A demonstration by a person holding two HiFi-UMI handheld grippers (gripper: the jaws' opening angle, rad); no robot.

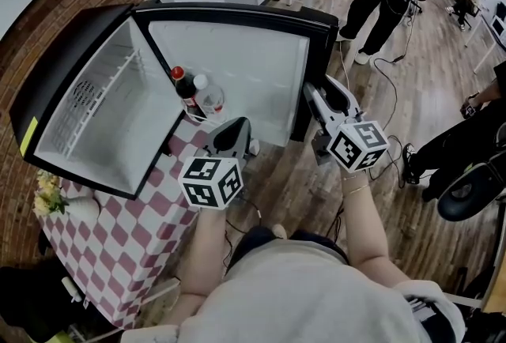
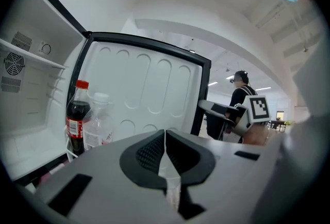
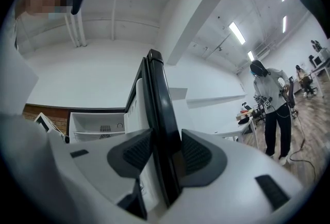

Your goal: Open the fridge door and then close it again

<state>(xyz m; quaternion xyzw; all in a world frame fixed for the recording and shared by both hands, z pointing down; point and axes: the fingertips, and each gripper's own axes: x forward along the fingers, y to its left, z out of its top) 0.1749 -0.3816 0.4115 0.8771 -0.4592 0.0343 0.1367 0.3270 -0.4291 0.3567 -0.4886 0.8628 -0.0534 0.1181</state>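
Risk 1: the right claw (image 3: 164, 153) holds only the thin free edge of the fridge door (image 3: 154, 94), one pad on each face. If the hand's path doesn't follow the hinge arc, the edge could slide out & the door swing loose or slam.

Risk 2: a hard close could knock over the cola bottle (image 2: 77, 117) & clear bottle (image 2: 99, 122) in the door rack, ahead-left of the left claw (image 2: 165, 156).

Risk 3: the left claw, pinched shut w/ nothing in it, sits just in front of the door's inner face, i.e. in the swing path. It could get trapped against the fridge cabinet (image 1: 87, 120).

Door: wide open, rising from btwn the right claw's pads. Black outer frame, white moulded liner w/ oval recesses, looks rigid & smooth.
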